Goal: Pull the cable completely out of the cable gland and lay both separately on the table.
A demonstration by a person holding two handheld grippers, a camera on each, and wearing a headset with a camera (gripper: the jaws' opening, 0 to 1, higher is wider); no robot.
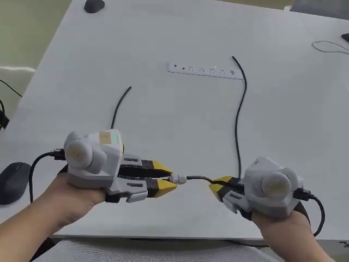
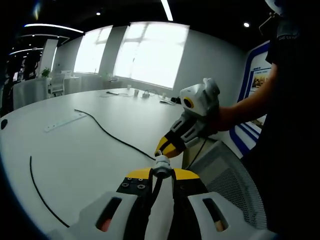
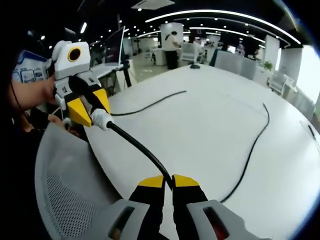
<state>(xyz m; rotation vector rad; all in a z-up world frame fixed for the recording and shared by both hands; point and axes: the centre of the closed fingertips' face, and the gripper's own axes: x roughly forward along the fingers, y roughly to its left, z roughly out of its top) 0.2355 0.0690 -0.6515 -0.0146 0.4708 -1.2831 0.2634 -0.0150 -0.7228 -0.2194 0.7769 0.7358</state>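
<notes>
A small white cable gland [image 1: 177,178] sits between the yellow tips of my left gripper [image 1: 170,178], which is shut on it; the gland [image 2: 161,165] shows at the jaw tips in the left gripper view. A black cable [image 1: 197,178] runs from the gland to my right gripper [image 1: 217,183], shut on the cable. Beyond the right gripper the cable [image 1: 238,117] trails across the table toward the power strip. In the right gripper view the cable [image 3: 140,149] stretches from my jaws [image 3: 168,181] to the gland [image 3: 100,119] held by the left gripper [image 3: 97,117].
A white power strip [image 1: 204,71] lies mid-table. A second loose black cable [image 1: 120,106] lies at left. A dark mouse [image 1: 12,183] rests at the left edge and another dark object [image 1: 94,5] at the far end. A mesh chair [image 3: 65,200] stands below the table edge.
</notes>
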